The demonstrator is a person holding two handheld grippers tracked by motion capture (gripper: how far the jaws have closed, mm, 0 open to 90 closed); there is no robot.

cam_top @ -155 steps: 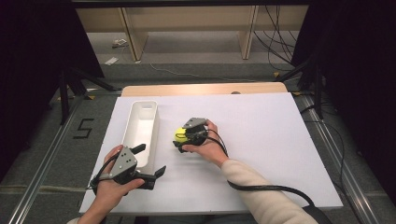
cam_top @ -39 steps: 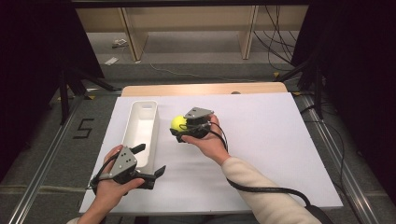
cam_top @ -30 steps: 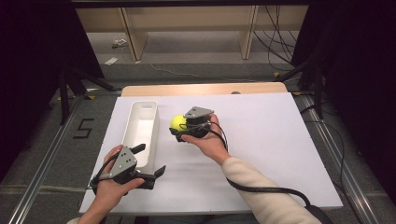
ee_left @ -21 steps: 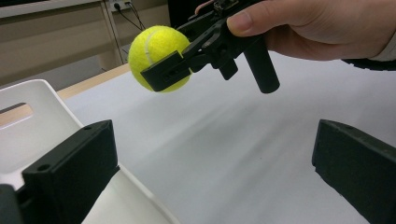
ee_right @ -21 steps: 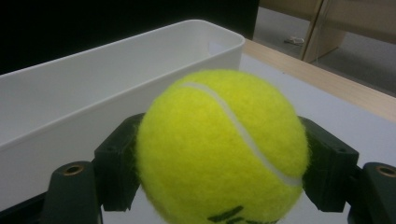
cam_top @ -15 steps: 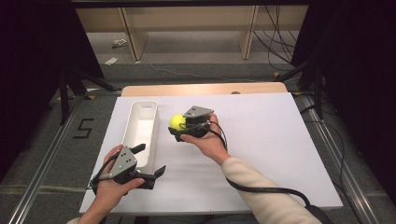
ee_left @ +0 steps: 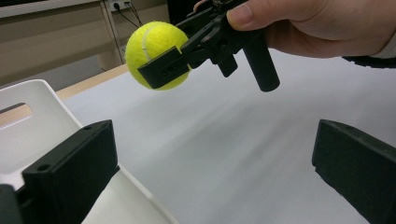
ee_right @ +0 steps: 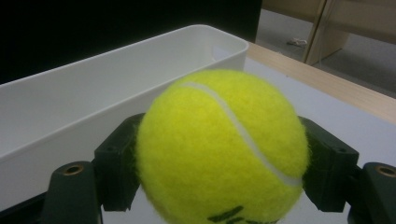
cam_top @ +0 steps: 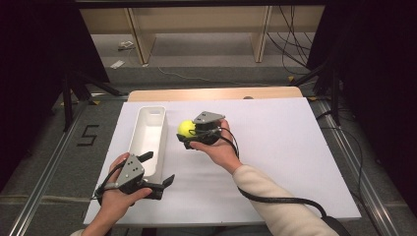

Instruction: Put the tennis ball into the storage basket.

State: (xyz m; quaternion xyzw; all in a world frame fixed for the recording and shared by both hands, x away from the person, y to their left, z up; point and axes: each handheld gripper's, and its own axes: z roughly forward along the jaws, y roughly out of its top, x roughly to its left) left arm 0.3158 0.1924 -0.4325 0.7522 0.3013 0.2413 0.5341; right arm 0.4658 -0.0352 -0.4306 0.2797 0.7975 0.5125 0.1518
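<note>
High view: my right claw (cam_top: 187, 135) grips the ball (cam_top: 186, 128), held above the counter (cam_top: 275, 142) just beside the bin (cam_top: 147, 135). My left claw (cam_top: 157, 169) is spread and holds nothing, low at the bin's near end.

Left gripper view: my jaws stand wide apart, one over the bin (ee_left: 32, 135) rim. Beyond them the ball (ee_left: 152, 46) is clamped in the right claw (ee_left: 161, 63), clear of the counter (ee_left: 224, 154).

Right gripper view: the ball (ee_right: 222, 144) sits pinched between my jaws, the bin (ee_right: 93, 102) just behind it.
</note>
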